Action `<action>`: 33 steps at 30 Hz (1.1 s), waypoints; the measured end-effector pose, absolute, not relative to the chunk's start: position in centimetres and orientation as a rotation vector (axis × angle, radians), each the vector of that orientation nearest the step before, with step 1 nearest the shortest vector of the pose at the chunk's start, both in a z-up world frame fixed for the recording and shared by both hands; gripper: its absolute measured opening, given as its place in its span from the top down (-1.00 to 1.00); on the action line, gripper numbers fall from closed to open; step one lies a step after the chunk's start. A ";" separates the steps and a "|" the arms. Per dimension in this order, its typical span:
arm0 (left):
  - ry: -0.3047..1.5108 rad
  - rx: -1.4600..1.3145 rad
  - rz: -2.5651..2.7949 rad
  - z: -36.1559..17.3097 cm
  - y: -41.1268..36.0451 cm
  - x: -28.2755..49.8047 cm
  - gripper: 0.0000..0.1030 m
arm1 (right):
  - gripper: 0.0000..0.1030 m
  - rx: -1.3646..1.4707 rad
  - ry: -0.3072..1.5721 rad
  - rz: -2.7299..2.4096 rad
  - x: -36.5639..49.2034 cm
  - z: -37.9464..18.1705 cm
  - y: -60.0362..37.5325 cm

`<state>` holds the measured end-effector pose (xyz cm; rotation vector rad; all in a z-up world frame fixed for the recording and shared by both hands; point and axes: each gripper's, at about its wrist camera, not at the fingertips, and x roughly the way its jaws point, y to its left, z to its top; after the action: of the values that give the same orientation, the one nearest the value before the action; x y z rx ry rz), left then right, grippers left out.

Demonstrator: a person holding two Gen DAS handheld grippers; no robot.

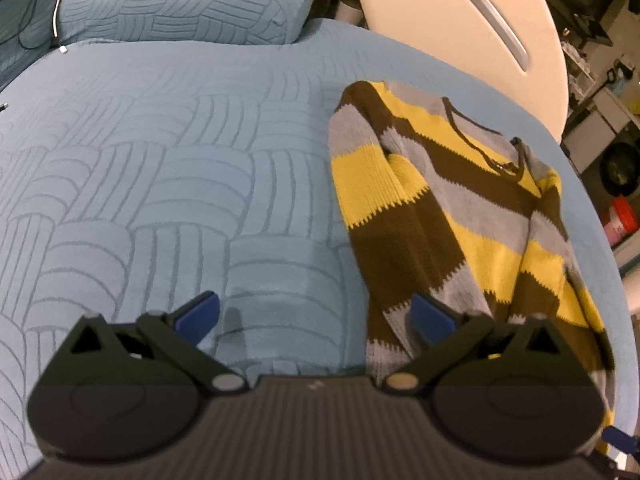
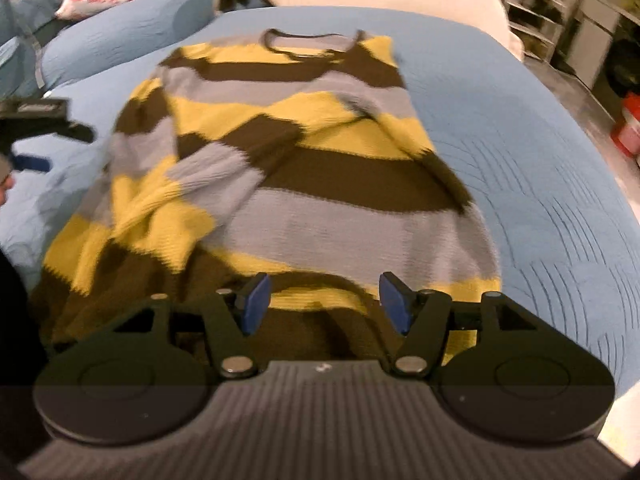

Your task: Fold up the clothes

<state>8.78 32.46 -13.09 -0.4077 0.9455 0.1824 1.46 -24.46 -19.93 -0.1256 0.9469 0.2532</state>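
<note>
A striped sweater (image 2: 304,160) in yellow, brown and grey lies flat on a bed (image 1: 160,160) covered with a blue quilted spread, near the bed's far side beside a pale footboard (image 1: 460,20). Its neckline points away from the person and its hem lies closest, so the long axis runs straight ahead of the right hand-held gripper (image 2: 324,304). One sleeve appears already laid across the body, slanting over the chest.

The right hand-held gripper hovers just over the hem, its blue-padded fingers spread apart and holding nothing. The left hand-held gripper (image 1: 316,316) is also released and empty; it sits above bare quilt, with the sweater off to its right side, one fingertip only just overlapping the near sleeve edge in its view. In the right wrist view the left one shows at the left margin, apart from the cloth.

The right hand is therefore the nearer one, already lined up with the hem. The next fold would likely bring the hem up toward the neckline, or the left hand would need to come across to the sweater's edge first.

The right wrist view is blurred, so fine creases cannot be made out.
</note>
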 end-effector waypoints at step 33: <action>1.058 -0.137 -0.070 -12.9 33.8 42.0 -0.88 | -0.27 0.564 0.721 0.330 6.1 -20.9 -36.3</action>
<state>42.01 33.85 -12.91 -0.1372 1.0578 -0.0703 6.08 -36.31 -20.91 0.5637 0.7211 0.3295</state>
